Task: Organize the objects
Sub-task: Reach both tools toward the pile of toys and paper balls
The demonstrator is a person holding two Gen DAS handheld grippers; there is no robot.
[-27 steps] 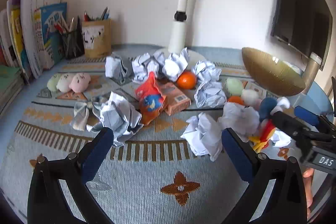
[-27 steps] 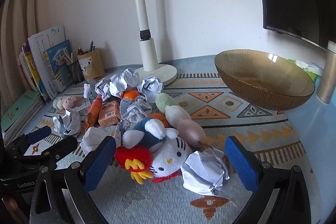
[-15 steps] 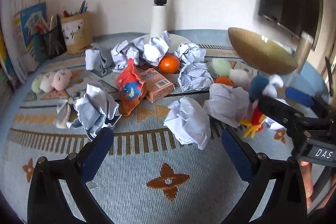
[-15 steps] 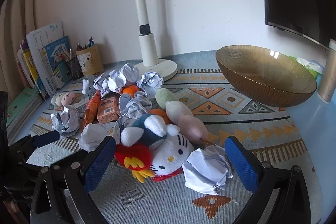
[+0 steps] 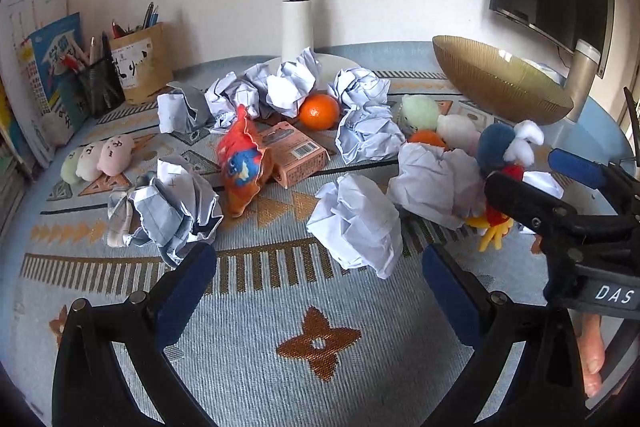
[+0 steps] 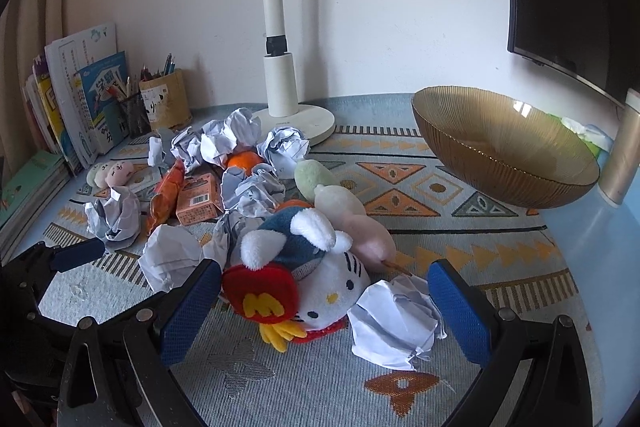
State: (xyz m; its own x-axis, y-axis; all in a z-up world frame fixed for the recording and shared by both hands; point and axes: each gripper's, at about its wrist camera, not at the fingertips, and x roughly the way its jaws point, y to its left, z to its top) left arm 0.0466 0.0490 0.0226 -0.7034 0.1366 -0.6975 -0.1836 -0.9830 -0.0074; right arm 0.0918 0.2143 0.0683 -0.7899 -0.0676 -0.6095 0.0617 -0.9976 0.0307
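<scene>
A patterned mat (image 5: 316,343) carries several crumpled paper balls, an orange (image 5: 319,111), an orange carton (image 5: 294,151), a red snack bag (image 5: 240,163) and plush toys. My left gripper (image 5: 318,291) is open and empty, just in front of a paper ball (image 5: 358,223). My right gripper (image 6: 326,311) is open and empty, its jaws either side of a Hello Kitty plush (image 6: 320,287) and a paper ball (image 6: 394,319). A blue and white plush (image 6: 294,235) lies on top of the Hello Kitty. The right gripper also shows in the left wrist view (image 5: 560,187).
A large amber glass bowl (image 6: 500,151) stands at the right. A white lamp post (image 6: 280,75) with a round base stands at the back. Pen holders (image 5: 136,67) and books (image 5: 44,75) line the back left. A pastel dango plush (image 5: 100,159) lies at the left.
My left gripper has moved right and closer to the paper balls. My right gripper has moved forward, so the Hello Kitty plush and paper ball now lie between its jaws.
</scene>
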